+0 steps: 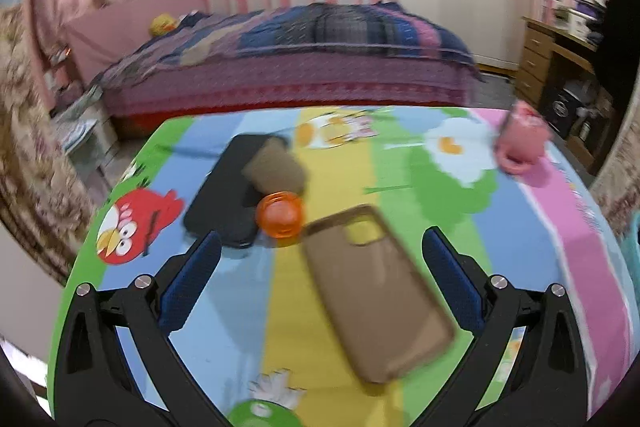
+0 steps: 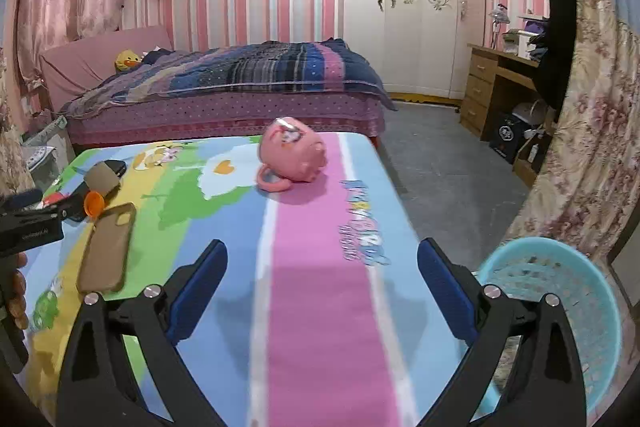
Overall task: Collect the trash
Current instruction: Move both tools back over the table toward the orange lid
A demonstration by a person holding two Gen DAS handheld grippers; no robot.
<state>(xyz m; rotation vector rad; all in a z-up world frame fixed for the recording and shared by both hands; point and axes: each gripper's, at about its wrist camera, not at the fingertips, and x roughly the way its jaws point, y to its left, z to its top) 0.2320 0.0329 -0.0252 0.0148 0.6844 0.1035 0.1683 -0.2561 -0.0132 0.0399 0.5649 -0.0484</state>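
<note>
On the cartoon tablecloth (image 1: 404,195) lie a brown cardboard tube (image 1: 276,167), an orange cap (image 1: 280,214), a black phone (image 1: 222,195) and a brown phone case (image 1: 376,291). My left gripper (image 1: 322,241) hovers open over the table, with the case's upper end between its fingers and the cap just ahead. My right gripper (image 2: 323,250) stands open over the pink stripe with nothing between its fingers. A pink mug (image 2: 294,155) lies on its side ahead of it. The tube (image 2: 102,179), cap (image 2: 94,205) and case (image 2: 106,247) sit far to its left.
A teal plastic basket (image 2: 560,307) stands off the table's right edge, close to my right gripper. A hand (image 2: 18,287) shows at the left edge of the right wrist view. Beyond the table are a bed (image 2: 240,83), a wardrobe (image 2: 404,7) and a wooden desk (image 2: 492,83).
</note>
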